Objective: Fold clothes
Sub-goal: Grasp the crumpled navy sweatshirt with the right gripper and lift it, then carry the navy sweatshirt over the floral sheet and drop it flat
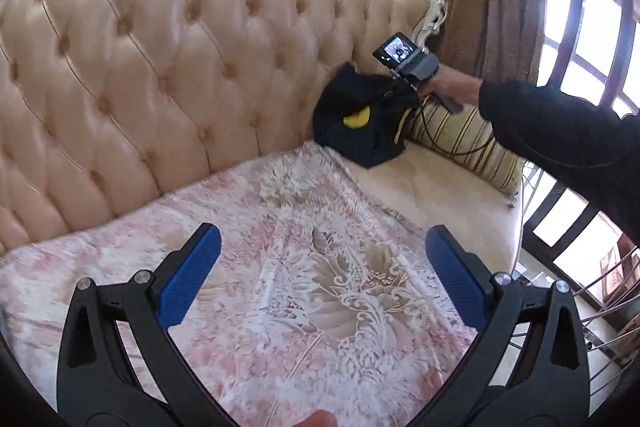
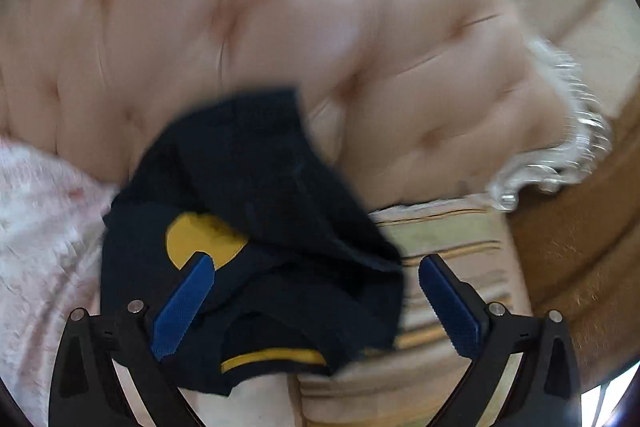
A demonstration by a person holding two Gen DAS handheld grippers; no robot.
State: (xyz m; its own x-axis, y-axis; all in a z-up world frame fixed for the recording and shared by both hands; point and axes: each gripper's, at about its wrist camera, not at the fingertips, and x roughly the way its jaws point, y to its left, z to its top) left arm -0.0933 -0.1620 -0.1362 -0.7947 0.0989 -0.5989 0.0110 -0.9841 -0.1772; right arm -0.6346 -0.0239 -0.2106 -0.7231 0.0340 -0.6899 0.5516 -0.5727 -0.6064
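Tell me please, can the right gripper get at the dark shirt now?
Probably yes. The right gripper is open right over the dark shirt, which lies bunched against the sofa back beside the striped pillow. Nothing sits between them.

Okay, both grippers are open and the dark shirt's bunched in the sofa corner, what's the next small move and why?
Probably close the right gripper on the navy garment. Its open fingers already straddle the crumpled cloth, which lies bunched against the tufted sofa back and the striped cushion. The left gripper hovers open over the bare pink floral cover, a flat spot to fold on.
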